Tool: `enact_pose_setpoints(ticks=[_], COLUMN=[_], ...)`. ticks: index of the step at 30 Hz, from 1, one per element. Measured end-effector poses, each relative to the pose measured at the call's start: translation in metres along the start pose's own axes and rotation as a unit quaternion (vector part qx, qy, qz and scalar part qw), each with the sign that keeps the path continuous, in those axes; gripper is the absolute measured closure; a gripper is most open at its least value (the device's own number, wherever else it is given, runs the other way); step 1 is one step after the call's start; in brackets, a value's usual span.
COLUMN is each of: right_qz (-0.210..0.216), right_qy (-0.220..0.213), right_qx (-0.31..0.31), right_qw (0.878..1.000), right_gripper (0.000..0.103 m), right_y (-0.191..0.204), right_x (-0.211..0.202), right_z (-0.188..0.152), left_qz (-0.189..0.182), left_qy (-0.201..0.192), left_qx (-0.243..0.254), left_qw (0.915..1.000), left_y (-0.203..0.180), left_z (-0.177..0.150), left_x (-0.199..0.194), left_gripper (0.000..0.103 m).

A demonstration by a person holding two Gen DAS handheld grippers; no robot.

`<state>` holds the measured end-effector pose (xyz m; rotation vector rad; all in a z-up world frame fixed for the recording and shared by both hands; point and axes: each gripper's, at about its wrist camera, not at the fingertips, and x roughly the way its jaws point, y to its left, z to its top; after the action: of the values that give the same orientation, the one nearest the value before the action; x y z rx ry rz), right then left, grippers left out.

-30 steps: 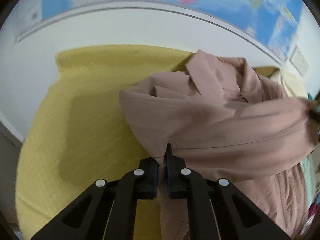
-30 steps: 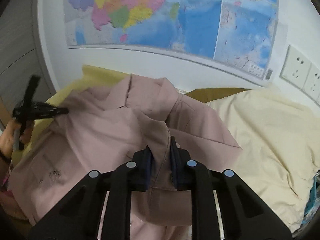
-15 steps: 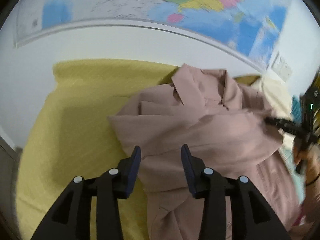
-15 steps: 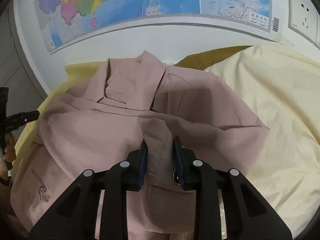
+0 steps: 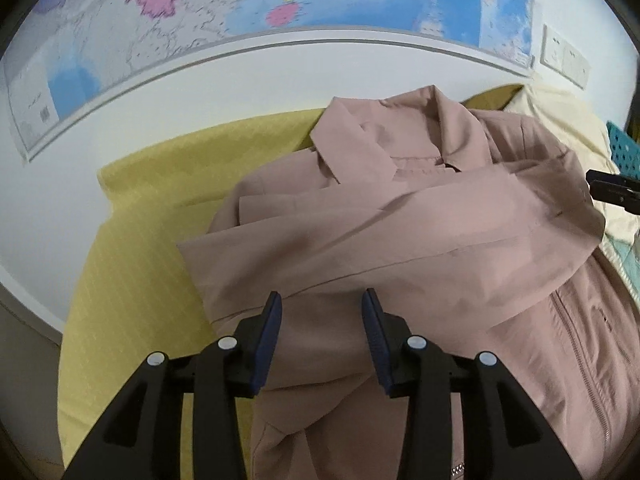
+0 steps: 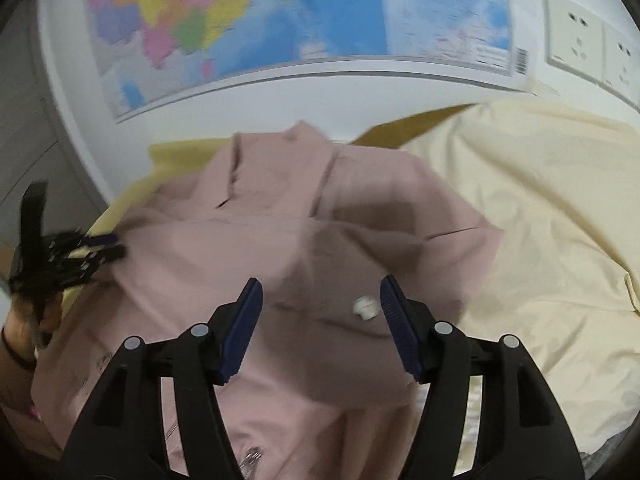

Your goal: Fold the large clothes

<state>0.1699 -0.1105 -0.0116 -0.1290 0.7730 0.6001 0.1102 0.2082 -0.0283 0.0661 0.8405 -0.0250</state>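
A dusty pink jacket [image 5: 400, 240] lies on the yellow bedspread [image 5: 140, 240], collar toward the wall, both sleeves folded across its front. It also shows in the right wrist view [image 6: 280, 248], blurred. My left gripper [image 5: 322, 320] is open and empty, just above the folded left sleeve. My right gripper [image 6: 320, 312] is open and empty above the folded right sleeve, with a white button [image 6: 366, 307] between its fingers. The right gripper's tip [image 5: 612, 192] shows at the right edge of the left wrist view. The left gripper [image 6: 80, 248] shows at the left of the right wrist view.
A cream duvet [image 6: 540, 220] lies bunched to the right of the jacket. A white wall with a large map [image 5: 280, 0] and wall sockets [image 6: 580, 40] stands behind the bed. A blue perforated object [image 5: 622, 144] sits at the far right.
Both grippers were shut on the sleeves one second ago. They have opened, dropped the sleeves across the jacket's front and drawn back a little.
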Motion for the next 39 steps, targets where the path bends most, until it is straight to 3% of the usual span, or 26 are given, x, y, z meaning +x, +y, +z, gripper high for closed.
enact_pose_setpoints(ticks=[3, 7, 13, 18, 20, 22, 24, 29, 35, 39], right_qz=[-0.029, -0.051, -0.024, 0.011, 0.022, 0.029, 0.037, 0.038, 0.077, 0.107], right_qy=[0.032, 0.043, 0.05, 0.022, 0.016, 0.013, 0.025, 0.063, 0.101, 0.105], right_qx=[-0.028, 0.0, 0.048, 0.063, 0.067, 0.073, 0.08, 0.091, 0.131, 0.135], right_qw=[0.999, 0.998, 0.997, 0.998, 0.997, 0.997, 0.996, 0.993, 0.983, 0.98], right_gripper=[0.042, 0.043, 0.041, 0.03, 0.028, 0.026, 0.019, 0.014, 0.014, 0.012], right_y=[0.009, -0.008, -0.026, -0.03, -0.03, -0.031, -0.029, -0.028, -0.032, -0.022], right_x=[0.023, 0.046, 0.05, 0.0, -0.019, -0.041, -0.052, -0.064, -0.084, -0.089], right_z=[-0.005, -0.007, -0.006, -0.014, -0.021, -0.034, -0.046, -0.085, -0.145, -0.171], left_qz=[0.005, 0.006, 0.027, -0.013, -0.046, -0.055, -0.056, -0.114, -0.152, -0.195], left_qy=[0.0, 0.004, 0.022, 0.0, 0.008, 0.011, 0.02, 0.029, 0.061, 0.062], left_qx=[0.006, 0.008, -0.002, -0.042, -0.053, -0.057, -0.059, -0.085, -0.111, -0.127], left_qw=[1.0, 0.9999, 0.9994, 0.999, 0.9975, 0.9968, 0.9964, 0.9895, 0.9802, 0.9705], left_y=[-0.003, -0.004, 0.006, 0.032, 0.039, 0.043, 0.043, 0.046, 0.045, 0.049], left_z=[0.0, -0.002, -0.006, -0.018, -0.027, -0.041, -0.055, -0.094, -0.144, -0.166], left_x=[0.001, 0.002, 0.01, -0.021, -0.03, -0.042, -0.049, -0.064, -0.079, -0.097], left_gripper=[0.064, 0.064, 0.063, 0.052, 0.051, 0.051, 0.051, 0.048, 0.044, 0.036])
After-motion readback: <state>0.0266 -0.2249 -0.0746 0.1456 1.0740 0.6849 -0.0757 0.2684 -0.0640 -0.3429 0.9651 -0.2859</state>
